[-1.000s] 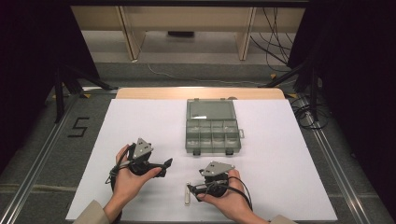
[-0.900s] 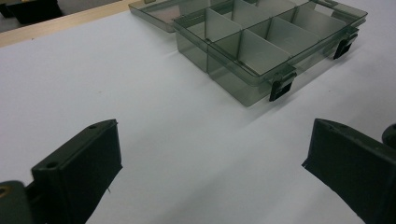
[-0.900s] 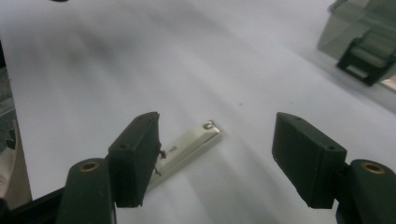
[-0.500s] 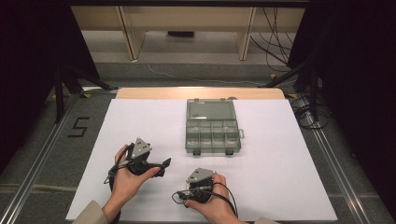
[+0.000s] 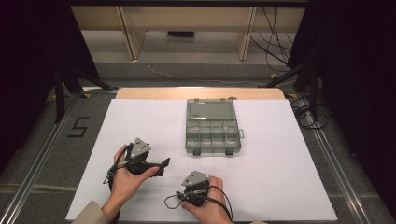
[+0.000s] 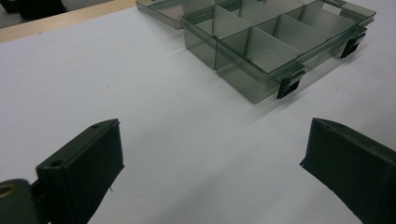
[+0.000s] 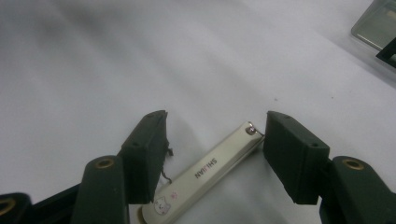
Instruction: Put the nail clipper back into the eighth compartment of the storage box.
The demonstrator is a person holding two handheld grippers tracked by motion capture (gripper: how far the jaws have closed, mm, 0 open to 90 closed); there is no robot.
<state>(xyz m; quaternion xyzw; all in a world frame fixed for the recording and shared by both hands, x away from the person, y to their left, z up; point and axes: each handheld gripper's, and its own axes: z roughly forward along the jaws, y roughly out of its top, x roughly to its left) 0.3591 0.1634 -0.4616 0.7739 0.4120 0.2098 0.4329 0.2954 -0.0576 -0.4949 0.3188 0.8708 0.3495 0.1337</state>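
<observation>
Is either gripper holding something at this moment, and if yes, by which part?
Nothing is held yet. The right gripper has just been closing its jaws around a flat silver nail clipper lying on the white table; the left gripper is open.

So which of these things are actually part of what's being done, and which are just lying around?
In use:
- nail clipper, lying between the right gripper jaws, which have just been closing
- open compartment box, probably

Just there:
- floor cables
- a "5" mark on the floor
</observation>
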